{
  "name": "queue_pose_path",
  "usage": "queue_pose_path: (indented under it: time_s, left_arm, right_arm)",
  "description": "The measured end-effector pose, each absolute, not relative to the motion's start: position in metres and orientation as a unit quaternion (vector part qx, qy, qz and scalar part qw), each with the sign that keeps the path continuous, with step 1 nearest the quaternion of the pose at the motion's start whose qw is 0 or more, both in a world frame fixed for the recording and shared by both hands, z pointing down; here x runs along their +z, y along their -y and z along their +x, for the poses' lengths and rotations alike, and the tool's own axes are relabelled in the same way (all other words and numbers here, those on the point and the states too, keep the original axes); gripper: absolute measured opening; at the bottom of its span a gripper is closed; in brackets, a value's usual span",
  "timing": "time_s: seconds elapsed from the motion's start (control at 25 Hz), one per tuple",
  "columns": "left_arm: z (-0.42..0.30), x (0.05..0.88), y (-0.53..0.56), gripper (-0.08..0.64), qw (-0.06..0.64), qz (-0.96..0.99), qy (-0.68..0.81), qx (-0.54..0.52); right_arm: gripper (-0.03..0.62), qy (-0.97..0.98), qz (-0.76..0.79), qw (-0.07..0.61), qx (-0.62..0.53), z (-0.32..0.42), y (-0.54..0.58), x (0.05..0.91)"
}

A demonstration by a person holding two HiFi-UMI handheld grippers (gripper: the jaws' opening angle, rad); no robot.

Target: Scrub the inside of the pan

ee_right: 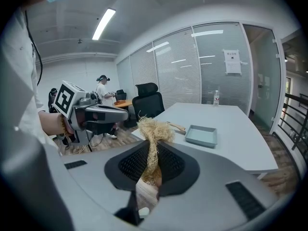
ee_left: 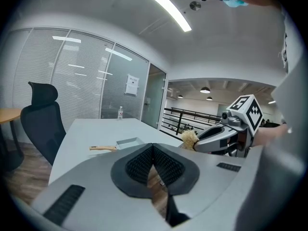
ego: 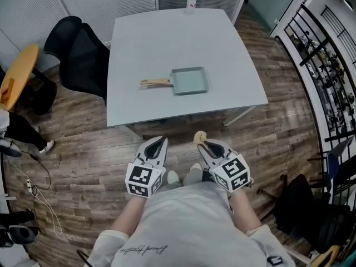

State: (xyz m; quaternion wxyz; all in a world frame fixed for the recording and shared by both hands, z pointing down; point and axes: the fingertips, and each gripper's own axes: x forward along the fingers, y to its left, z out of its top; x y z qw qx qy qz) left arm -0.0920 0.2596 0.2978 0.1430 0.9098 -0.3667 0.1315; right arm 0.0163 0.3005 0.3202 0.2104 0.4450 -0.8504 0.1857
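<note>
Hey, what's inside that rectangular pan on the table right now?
Nothing shows inside the pan: the head view looks down on a bare pale blue bottom. In both gripper views its near wall covers part of that bottom.

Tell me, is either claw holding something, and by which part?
The right gripper pinches a straw-coloured fibre scrubber by its lower end, the tuft sticking out. The left gripper is shut on nothing.

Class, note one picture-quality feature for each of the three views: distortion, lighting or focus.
Head view: railing bows along the right edge. Left gripper view: dark rounded corners, bright ceiling light. Right gripper view: scrubber sharp, partition frame curved.
</note>
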Motion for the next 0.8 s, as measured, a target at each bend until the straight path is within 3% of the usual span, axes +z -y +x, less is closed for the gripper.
queue_pose_path:
  time_s: [0.8]
  left_arm:
    - [-0.075, 0.304, -0.191, 0.011, 0.146, 0.911, 0.366, 0.122]
  right_arm:
    - [0.064, 0.861, 0.42, 0.224, 0.178, 0.023, -0.232, 0.33]
